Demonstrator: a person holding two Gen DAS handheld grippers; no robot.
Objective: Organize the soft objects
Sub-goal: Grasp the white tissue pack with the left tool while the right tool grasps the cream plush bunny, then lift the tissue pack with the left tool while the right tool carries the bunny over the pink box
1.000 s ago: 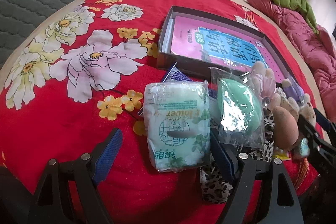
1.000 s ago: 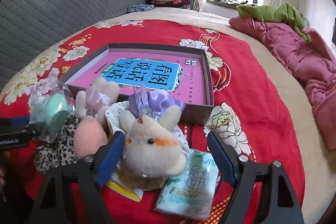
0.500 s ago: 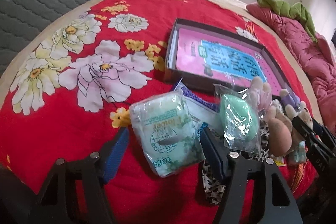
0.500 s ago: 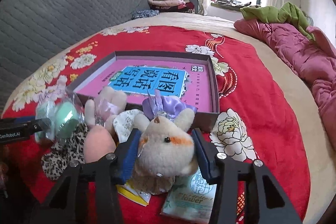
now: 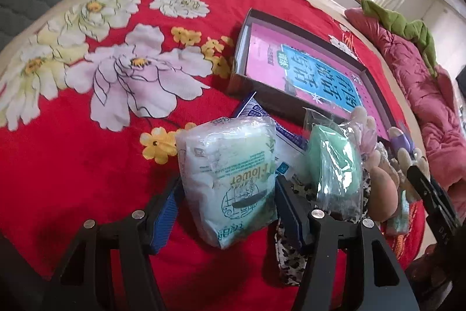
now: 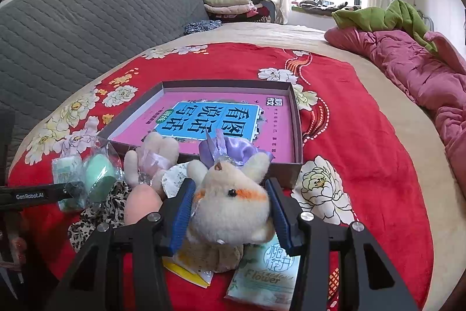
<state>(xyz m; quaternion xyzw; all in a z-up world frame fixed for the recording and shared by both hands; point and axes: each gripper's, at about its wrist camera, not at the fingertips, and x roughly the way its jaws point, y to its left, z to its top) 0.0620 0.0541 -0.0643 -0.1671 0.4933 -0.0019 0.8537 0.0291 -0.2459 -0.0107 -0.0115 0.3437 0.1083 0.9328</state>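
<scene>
Soft objects are at the pickup step: your right claw [image 6: 230,212] clamps the plush toy [image 6: 230,206], your left claw [image 5: 224,203] is closing around the tissue pack [image 5: 230,177]; next, lift both toward the box [image 6: 294,118] in the frame's middle.

The left hand-held gripper [image 5: 227,206], wide open a second ago, is closing around the tissue pack [image 5: 230,179], its blue pads now against the pack's sides. The right hand-held gripper [image 6: 230,209], earlier spread beside the plush toy [image 6: 233,206], now clamps the toy's head between its pads.
</scene>
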